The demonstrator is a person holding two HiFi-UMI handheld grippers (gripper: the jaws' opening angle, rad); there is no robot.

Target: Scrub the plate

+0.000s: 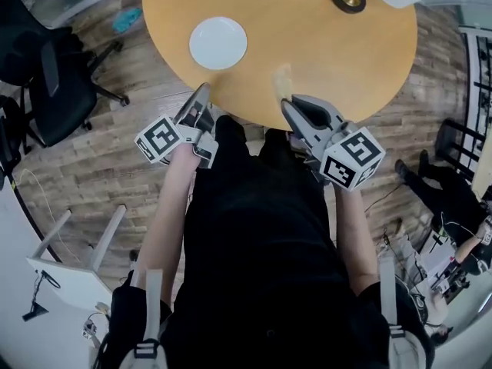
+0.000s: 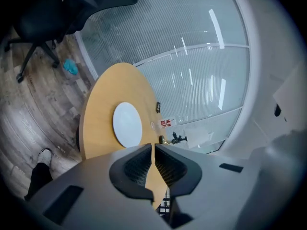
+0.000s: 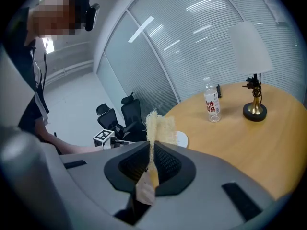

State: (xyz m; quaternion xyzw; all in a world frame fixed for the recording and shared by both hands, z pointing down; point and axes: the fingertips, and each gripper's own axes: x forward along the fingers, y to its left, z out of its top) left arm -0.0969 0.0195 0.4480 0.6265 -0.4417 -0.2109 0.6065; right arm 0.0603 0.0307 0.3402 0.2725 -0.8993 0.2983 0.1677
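We hold the left gripper with fingers closed and empty; the right gripper pinches the scrub pad, long axis pointing up-frame.

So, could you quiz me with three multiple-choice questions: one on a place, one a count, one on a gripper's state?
1. Where is the white plate? A. on a chair B. on the round table C. on the floor
2. How many bottles stand on the table? A. one B. three C. none
3. The right gripper is: A. open and empty B. shut on the plate C. shut on a yellowish scrub pad
Answers: B, the plate lies on the wooden top; A, a single bottle stands by the lamp; C, the pad sticks out between its closed jaws.
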